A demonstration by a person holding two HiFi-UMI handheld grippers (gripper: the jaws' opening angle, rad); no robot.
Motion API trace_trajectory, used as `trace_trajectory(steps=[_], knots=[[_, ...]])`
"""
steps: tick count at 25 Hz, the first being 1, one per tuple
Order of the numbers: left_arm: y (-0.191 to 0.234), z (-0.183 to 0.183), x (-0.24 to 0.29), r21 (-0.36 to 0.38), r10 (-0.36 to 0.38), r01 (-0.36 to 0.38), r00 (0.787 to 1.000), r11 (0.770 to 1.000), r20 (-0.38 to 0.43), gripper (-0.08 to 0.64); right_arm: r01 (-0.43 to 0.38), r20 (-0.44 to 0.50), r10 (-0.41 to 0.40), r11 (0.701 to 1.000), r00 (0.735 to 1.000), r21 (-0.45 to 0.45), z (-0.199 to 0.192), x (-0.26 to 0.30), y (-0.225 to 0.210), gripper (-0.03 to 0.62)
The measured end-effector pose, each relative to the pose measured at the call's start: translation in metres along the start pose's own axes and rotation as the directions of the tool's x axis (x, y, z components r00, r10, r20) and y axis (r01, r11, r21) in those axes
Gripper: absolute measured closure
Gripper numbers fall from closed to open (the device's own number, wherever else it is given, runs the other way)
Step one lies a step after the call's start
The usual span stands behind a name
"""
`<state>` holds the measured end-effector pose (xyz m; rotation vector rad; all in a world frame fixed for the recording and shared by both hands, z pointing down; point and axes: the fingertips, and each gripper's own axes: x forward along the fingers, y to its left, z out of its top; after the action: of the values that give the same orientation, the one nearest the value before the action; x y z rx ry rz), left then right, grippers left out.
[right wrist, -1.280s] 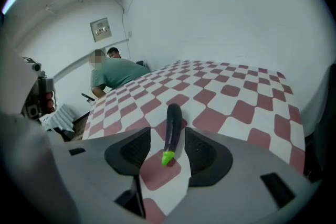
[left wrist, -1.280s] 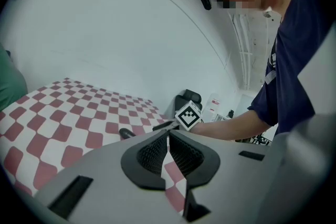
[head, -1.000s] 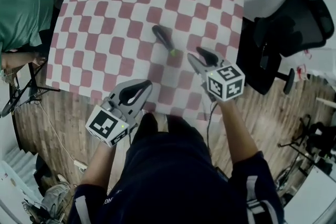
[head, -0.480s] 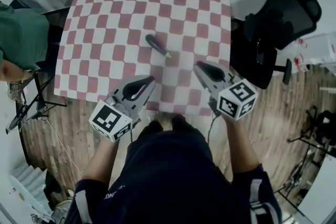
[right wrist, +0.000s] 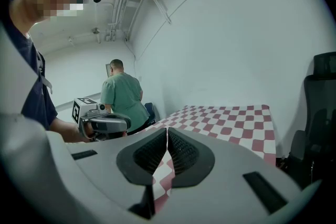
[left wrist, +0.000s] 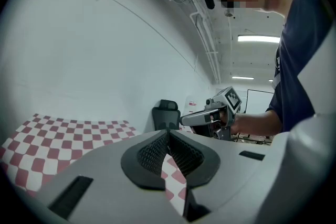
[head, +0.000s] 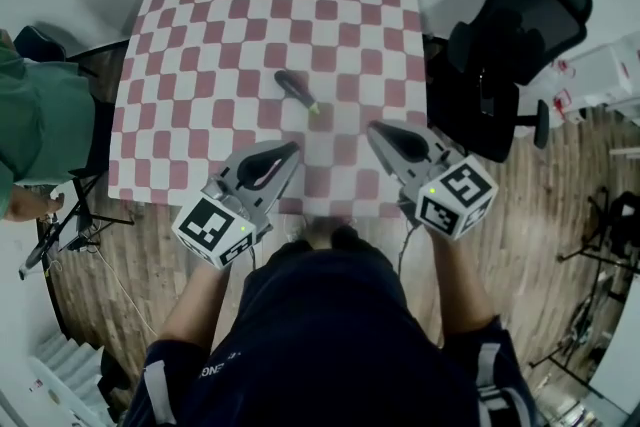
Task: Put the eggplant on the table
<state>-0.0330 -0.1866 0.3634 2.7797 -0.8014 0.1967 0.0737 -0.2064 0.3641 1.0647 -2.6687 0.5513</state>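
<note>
closest in, the wearer's dark top fills the bottom of the head view and hides the floor under it; both forearms run out from it. the left gripper is held over the near edge of the surface. its fingers are pressed together at the tips with nothing between them. the right gripper hangs level with it near the right corner, fingers likewise drawn together, tips touching, empty. in each gripper view the gripper's own grey body covers the near part of the checked cloth, so only a sliver shows through the gap below the pads.

beyond both grippers and between them, the eggplant lies on the surface, touching neither. it is small and dark, its pale green stem end pointing toward the near right; finer detail is hard to make out.

further off, a black chair stands just beside the surface's right edge. a person in green is cut off by the left edge of the frame.
</note>
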Motion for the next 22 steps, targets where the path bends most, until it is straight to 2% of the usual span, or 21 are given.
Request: trace_trajectory(steps=[9,15,22], knots=[[-0.012,0.011,0.013,0.034,-0.052,0.052,0.999,0.998,0.006,0.525,0.040,0.031,-0.040,0.999,0.999,-0.001,0.006,-0.017,-0.001,0.573],[-0.016,0.012,0.020,0.037,-0.065,0.065,0.998,0.997,0.007,0.525,0.064,0.032,-0.064,0.998,0.997,0.017,0.002,-0.023,-0.006,0.574],[-0.015,0.010,0.021,0.032,-0.058,0.058,0.998,0.998,0.003,0.525,0.056,0.018,-0.056,0.998,0.998,-0.009,-0.003,-0.016,-0.005,0.575]])
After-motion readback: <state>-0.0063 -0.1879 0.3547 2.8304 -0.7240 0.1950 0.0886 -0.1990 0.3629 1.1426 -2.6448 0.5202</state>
